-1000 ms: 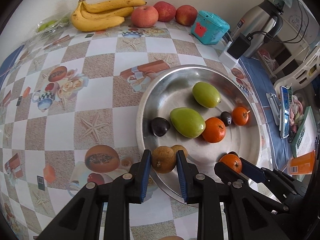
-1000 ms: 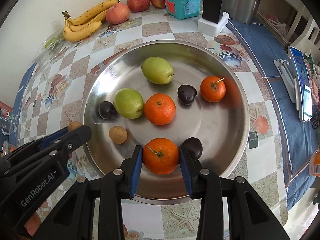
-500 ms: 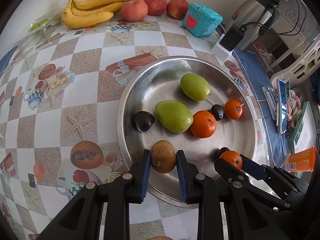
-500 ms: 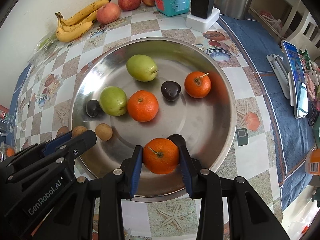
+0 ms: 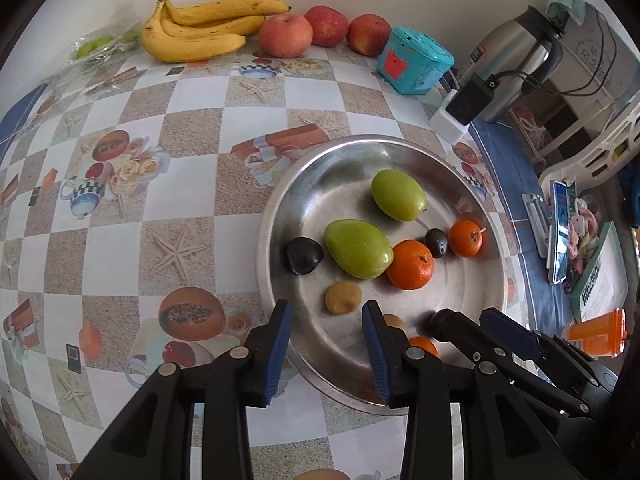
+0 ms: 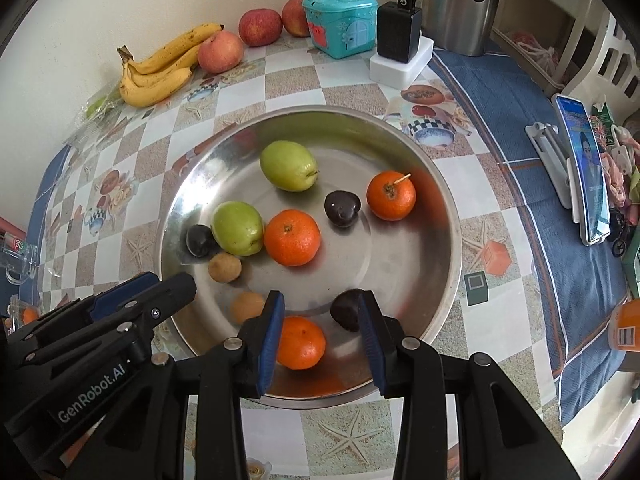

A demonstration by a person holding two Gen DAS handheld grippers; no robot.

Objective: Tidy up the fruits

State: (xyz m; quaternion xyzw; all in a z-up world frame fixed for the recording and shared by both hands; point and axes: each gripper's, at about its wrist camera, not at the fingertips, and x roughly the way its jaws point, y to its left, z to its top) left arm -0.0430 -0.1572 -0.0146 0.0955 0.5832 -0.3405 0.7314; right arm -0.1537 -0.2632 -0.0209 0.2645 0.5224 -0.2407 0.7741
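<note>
A round metal tray (image 5: 344, 184) (image 6: 400, 260) holds two green fruits (image 5: 358, 248), two oranges (image 5: 410, 265), dark plums (image 5: 304, 255) and small brown fruits. My left gripper (image 5: 326, 308) hovers over the tray's near rim with its jaws opening. A brown fruit (image 5: 343, 298) lies loose on the tray just past its tips. My right gripper (image 6: 320, 308) is open over the near side of the tray. An orange (image 6: 300, 342) rests on the tray between its fingers, against the left one, with a clear gap to the right one. A dark plum (image 6: 347, 314) sits by the right finger.
Bananas (image 5: 196, 28) and three apples (image 5: 286, 36) line the back wall. A teal box (image 5: 414, 66), a charger block (image 5: 468, 102) and a steel kettle (image 5: 516, 56) stand at the back right. A phone on a stand (image 5: 560, 232) and an orange bottle (image 5: 596, 334) are to the right.
The left jaws have spread and let go of the brown fruit, which now lies on the tray. The orange has dropped from the right gripper's hold onto the tray.
</note>
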